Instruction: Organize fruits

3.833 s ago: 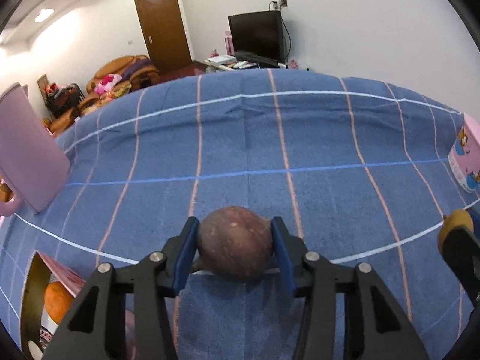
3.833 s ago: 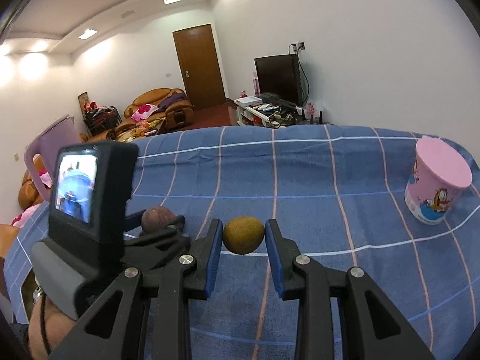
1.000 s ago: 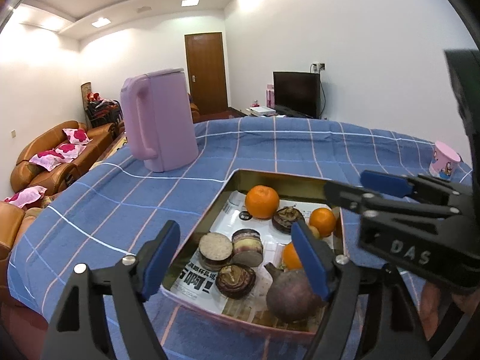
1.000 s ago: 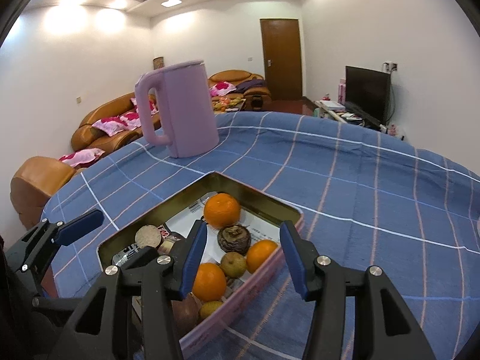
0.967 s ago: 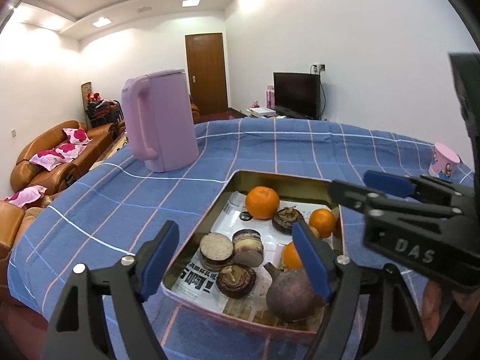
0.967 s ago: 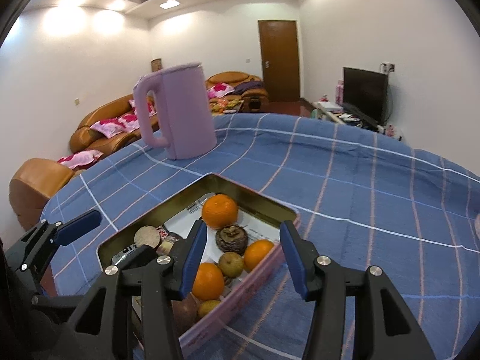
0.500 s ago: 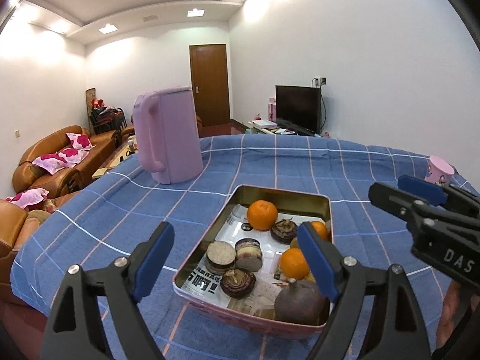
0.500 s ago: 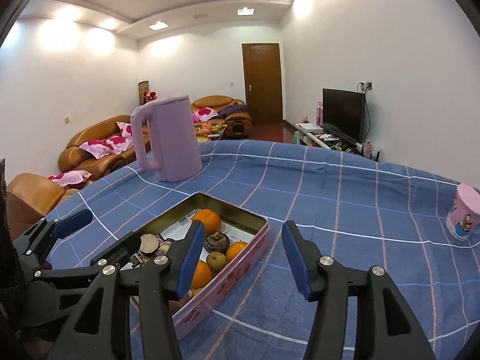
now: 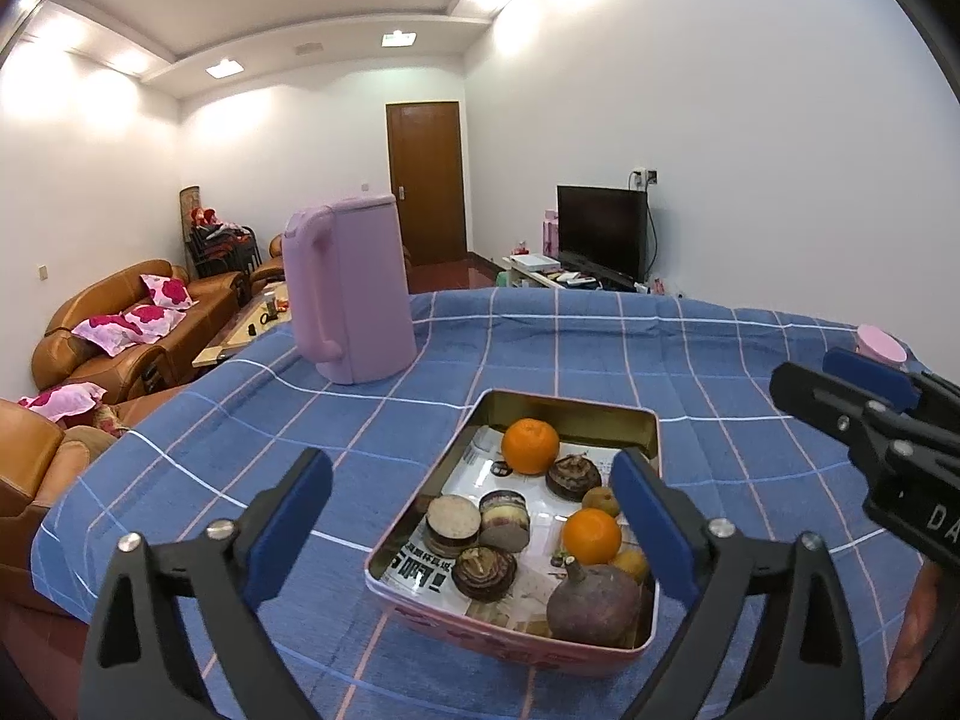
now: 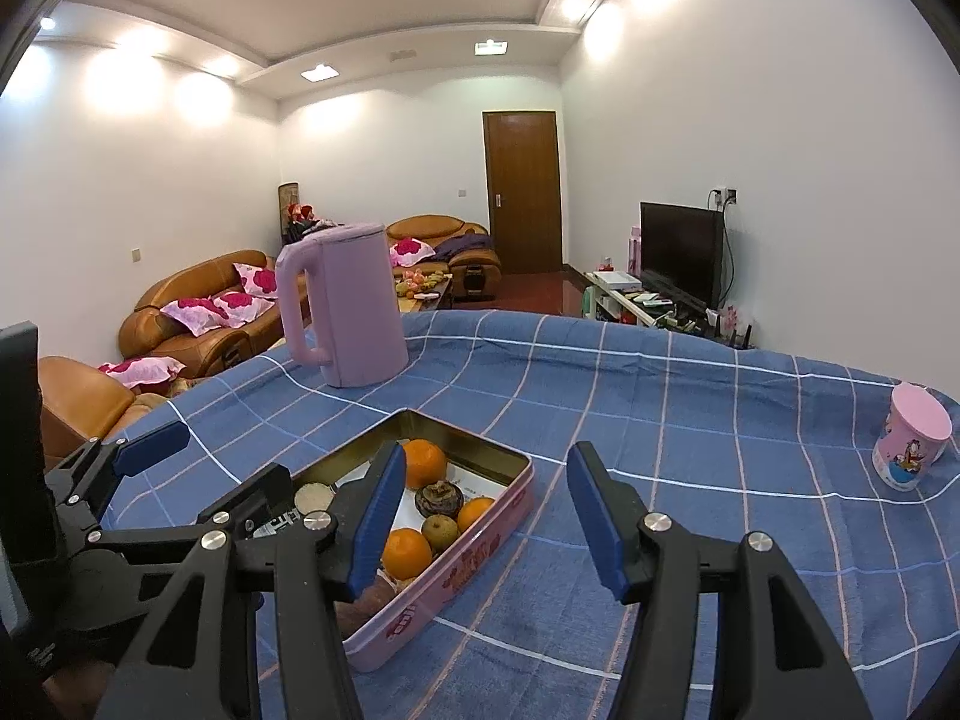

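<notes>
A pink tin tray (image 9: 570, 414) lined with newspaper sits on the blue checked cloth. It holds oranges (image 9: 530, 445), mangosteens (image 9: 483, 564), cut pieces and a big dark purple fruit (image 9: 594, 603). My left gripper (image 9: 468, 468) hovers just in front of the tray; its jaws are opening and nothing is between them. My right gripper (image 10: 486, 462) stands open and empty over the tray's (image 10: 480, 525) right wall, beside a small brown-green fruit (image 10: 436, 531). Each view shows the other gripper's blue pads (image 10: 150, 450) at its edge.
A tall pink kettle (image 9: 354, 306) stands on the cloth behind the tray to the left. A pink cartoon cup (image 10: 912, 447) stands far right. The table's edge drops off at the left, with brown sofas (image 10: 192, 312) beyond.
Both grippers have drawn back and risen from the tray, which now looks smaller. The left jaws have spread wider. The round fruits held earlier are no longer between the jaws.
</notes>
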